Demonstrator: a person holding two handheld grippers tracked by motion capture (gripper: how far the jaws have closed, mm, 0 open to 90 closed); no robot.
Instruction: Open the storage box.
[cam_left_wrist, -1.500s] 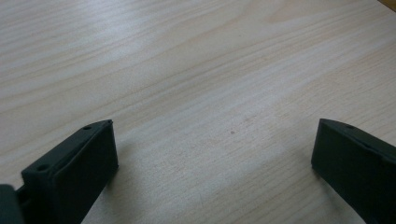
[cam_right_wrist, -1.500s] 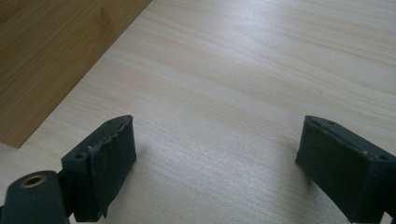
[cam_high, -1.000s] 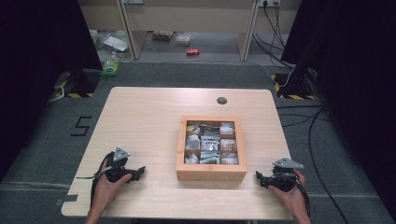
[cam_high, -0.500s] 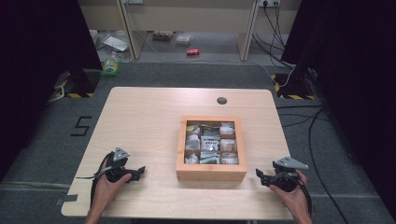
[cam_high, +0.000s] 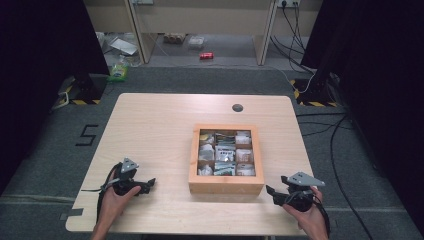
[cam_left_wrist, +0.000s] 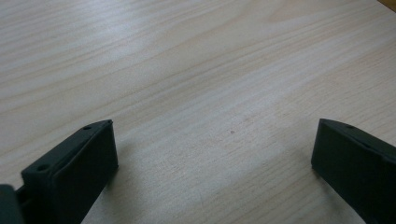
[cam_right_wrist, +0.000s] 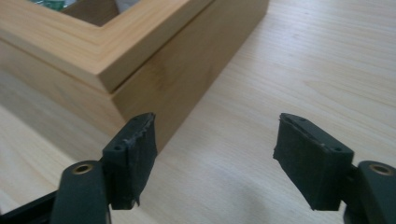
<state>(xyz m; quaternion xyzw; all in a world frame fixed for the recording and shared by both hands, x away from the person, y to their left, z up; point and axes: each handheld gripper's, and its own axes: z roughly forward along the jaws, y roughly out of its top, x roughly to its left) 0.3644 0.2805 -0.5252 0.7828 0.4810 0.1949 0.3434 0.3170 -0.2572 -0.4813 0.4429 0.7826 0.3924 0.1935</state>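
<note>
Closing right gripper (cam_high: 270, 192) beside wooden box (cam_high: 226, 187).

A red can (cam_high: 206, 55) and a green bottle (cam_high: 118, 73) lie on the grey floor (cam_high: 210, 80) beyond the table.

A square, light wooden box (cam_high: 226, 186) sits flat on the table, right of centre near the front edge; it stands open-topped, its nine compartments packed with small packets, one corner close to the right gripper's (cam_right_wrist: 212, 140) jaws
</note>
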